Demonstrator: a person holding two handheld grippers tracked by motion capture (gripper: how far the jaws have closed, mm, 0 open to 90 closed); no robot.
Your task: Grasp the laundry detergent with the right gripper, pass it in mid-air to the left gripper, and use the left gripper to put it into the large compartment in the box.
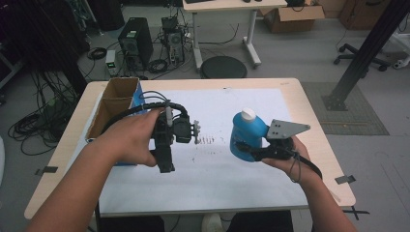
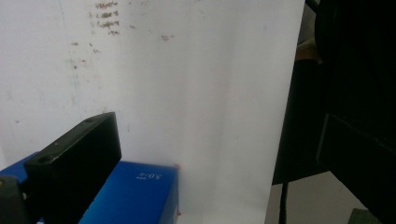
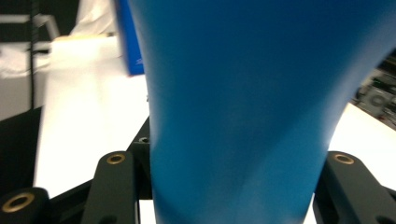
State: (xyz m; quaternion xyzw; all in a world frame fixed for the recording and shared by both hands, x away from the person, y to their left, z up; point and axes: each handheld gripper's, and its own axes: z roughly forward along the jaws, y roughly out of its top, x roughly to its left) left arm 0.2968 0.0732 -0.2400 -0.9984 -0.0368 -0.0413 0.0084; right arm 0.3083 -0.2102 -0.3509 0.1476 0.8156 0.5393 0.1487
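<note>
A blue bottle [image 1: 247, 133] with a white cap is held above the white sheet [image 1: 227, 179] at the right, with my right gripper [image 1: 251, 149] shut on its lower body. In the right gripper view the bottle [image 3: 243, 93] stands between the two black jaws of that gripper [image 3: 233, 186]. At the left, my left gripper [image 1: 164, 162] points down towards the near edge, just above the sheet beside an open-topped blue box [image 1: 116, 104]. In the left gripper view its jaws [image 2: 215, 126] stand apart with bare sheet between them, and a corner of the blue box [image 2: 135, 196] lies under the left jaw.
Dark smudges [image 1: 205, 140] mark the sheet's middle. The wooden table [image 1: 314, 140] ends close to the right hand. Beyond the far edge, on the floor, are a computer tower [image 1: 135, 41], cables, a round stool [image 1: 223, 67] and a black frame post [image 1: 362, 58].
</note>
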